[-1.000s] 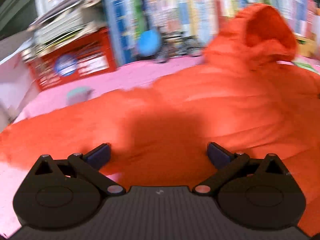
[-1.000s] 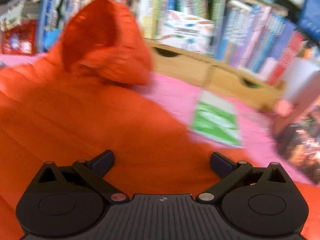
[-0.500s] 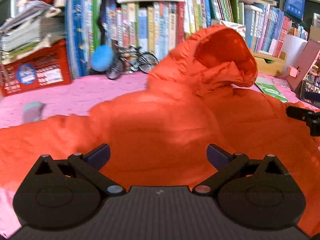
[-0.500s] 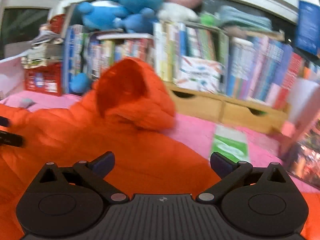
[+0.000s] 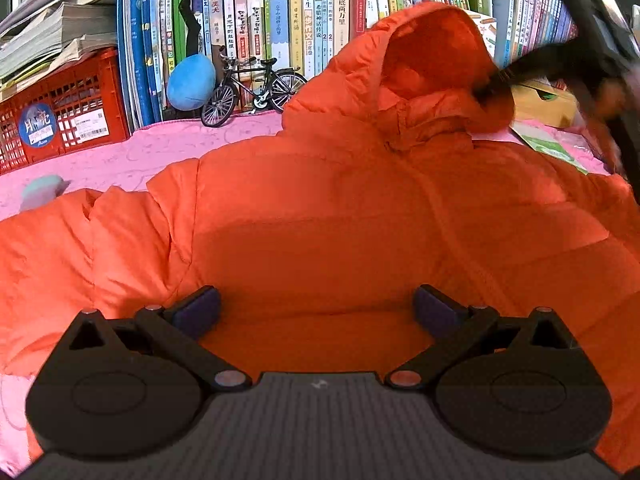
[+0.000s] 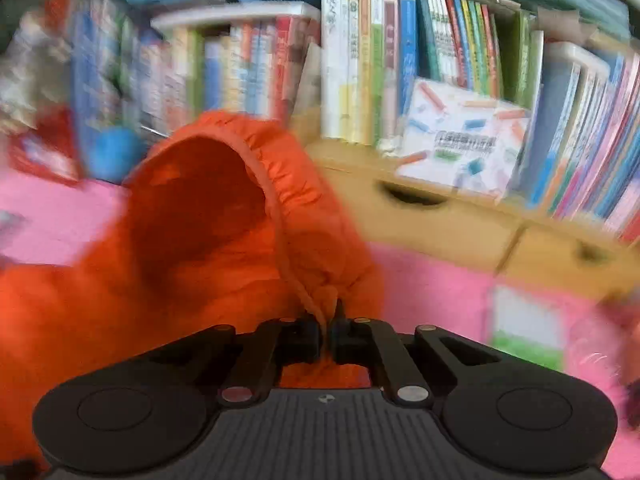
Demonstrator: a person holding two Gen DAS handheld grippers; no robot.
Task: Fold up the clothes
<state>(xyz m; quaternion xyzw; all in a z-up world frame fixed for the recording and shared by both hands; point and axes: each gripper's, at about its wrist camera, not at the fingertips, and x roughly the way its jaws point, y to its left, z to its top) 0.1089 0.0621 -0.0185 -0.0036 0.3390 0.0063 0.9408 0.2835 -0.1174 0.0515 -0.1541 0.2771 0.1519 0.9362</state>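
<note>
The orange hooded puffer jacket is seen spread front-up across the pink table cover, its zip line running away from the cameras toward the bookshelf, so the long axis points hem-near, hood-far. The hood is propped upright at the far end, its opening turned toward the grippers.

The right gripper is found right at the hood: its jaws are drawn nearly together, and the gathered hood edge, where the elastic seam comes down, is pinched between them. In the left wrist view the same gripper is caught as a dark blur at the hood's right side. The right wrist view is smeared, so motion is judged to be under way.

The left gripper is held spread wide over the lower chest panel, nothing between its fingers, the fabric lying just beyond the pads. One sleeve is stretched out to the left, toward a pale teal object on the cover.

The relation that matters: the hood lies at the far end, and it is the right hand that has it. A fold of the hood down onto the chest, toward the cameras along that axis, is judged likely; the left gripper is well placed to steady the body.
</note>
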